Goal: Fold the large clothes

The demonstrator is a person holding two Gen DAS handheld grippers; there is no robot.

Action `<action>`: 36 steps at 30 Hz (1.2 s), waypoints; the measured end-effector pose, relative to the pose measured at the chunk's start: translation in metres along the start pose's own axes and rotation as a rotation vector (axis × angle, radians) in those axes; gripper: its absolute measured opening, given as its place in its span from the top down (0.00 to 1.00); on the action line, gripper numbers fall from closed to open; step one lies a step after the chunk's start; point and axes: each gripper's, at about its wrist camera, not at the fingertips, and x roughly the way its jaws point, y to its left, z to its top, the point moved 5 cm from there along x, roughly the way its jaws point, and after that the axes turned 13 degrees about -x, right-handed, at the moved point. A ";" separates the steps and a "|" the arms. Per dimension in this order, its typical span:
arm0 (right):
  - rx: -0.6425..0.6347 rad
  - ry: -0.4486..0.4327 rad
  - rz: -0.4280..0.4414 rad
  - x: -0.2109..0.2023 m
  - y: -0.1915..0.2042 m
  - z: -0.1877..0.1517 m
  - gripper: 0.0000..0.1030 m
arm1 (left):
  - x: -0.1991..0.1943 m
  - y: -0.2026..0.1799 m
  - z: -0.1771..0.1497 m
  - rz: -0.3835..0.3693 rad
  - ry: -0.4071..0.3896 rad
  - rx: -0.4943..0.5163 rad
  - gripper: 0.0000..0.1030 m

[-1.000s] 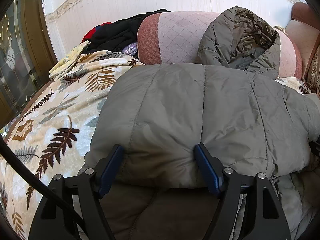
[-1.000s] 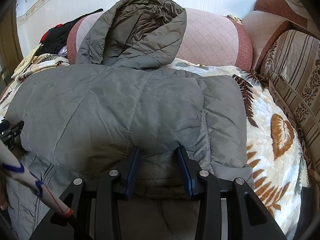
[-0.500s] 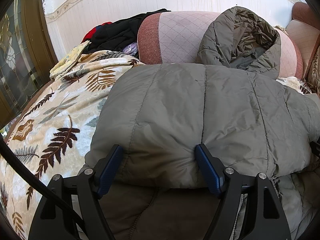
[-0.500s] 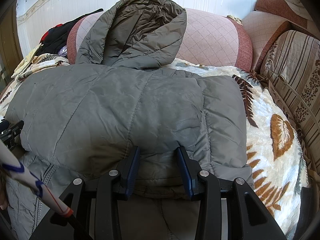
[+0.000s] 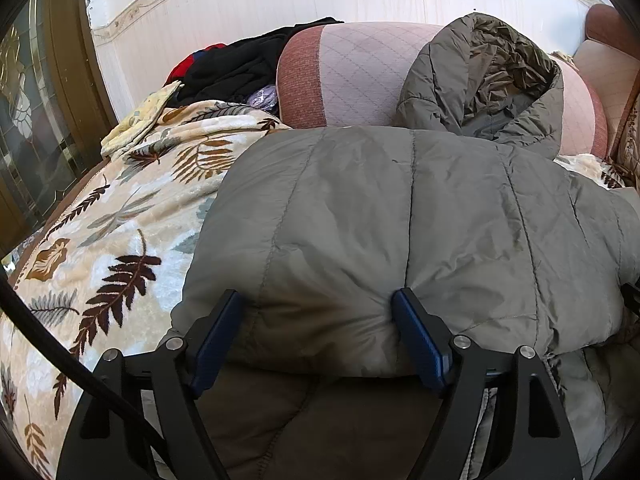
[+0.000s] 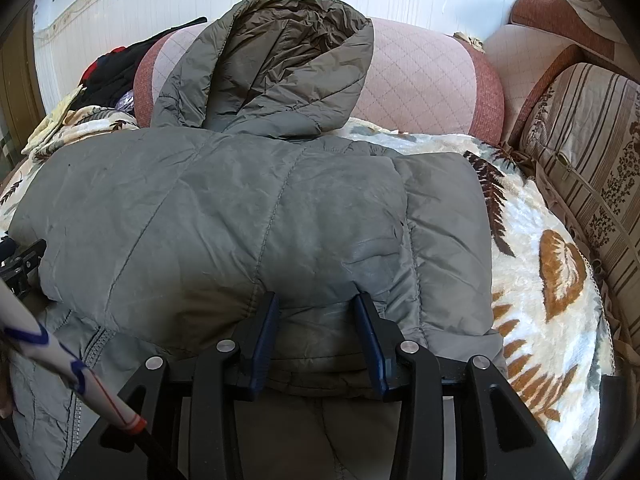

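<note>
We are viewing a grey-green padded jacket [image 5: 420, 220] lying across a leaf-patterned blanket [image 5: 100, 248] on a sofa, with its hood [image 6: 280, 64] propped against the pink quilted backrest cushion [image 6: 424, 76] at the far side. The near part of the jacket is lying doubled over, forming a thick rolled edge facing the cameras.

The left gripper [image 5: 318, 300] is sitting at the left half of that edge, its blue fingers [image 5: 416, 332] spread wide with the padded fold bulging between them; we cannot tell whether they are pressing on it. The right gripper [image 6: 316, 300] is sitting at the right half, its fingers [image 6: 370, 332] set narrower and bracketing a bunch of the same fold, the cloth puckering at both pads.

At the far left, dark clothes [image 5: 240, 68] are lying piled on the sofa beside the cushion. A striped cushion [image 6: 588, 152] is lining the right side.
</note>
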 end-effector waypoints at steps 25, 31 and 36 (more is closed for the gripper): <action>0.103 0.043 0.032 0.010 -0.019 -0.008 0.22 | 0.000 0.001 0.000 0.006 -0.003 0.004 0.24; 0.100 0.043 0.029 0.011 -0.021 -0.008 0.21 | 0.000 0.001 0.000 0.006 -0.003 0.004 0.24; 0.100 0.042 0.027 0.011 -0.018 -0.009 0.21 | 0.000 0.002 0.000 0.007 -0.004 0.005 0.24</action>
